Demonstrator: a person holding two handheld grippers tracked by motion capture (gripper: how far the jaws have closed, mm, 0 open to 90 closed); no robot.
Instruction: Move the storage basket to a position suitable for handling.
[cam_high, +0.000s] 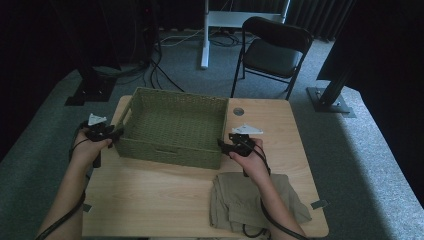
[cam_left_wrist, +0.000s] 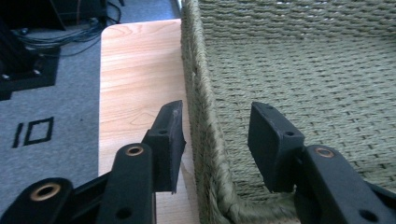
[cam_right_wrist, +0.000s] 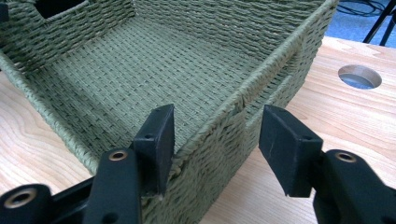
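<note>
A green woven basket stands empty on the wooden table. My left gripper is at the basket's near left corner. In the left gripper view its jaws straddle the basket's side wall, one outside and one inside, with a gap on the inner side. My right gripper is at the near right corner. In the right gripper view its jaws straddle the right wall of the basket; the outer pad stands off the weave. Both grippers are open.
A folded khaki garment lies on the table's near right part, under my right forearm. A round cable hole sits behind the basket's right corner. A black folding chair and stand legs are on the carpet beyond the table.
</note>
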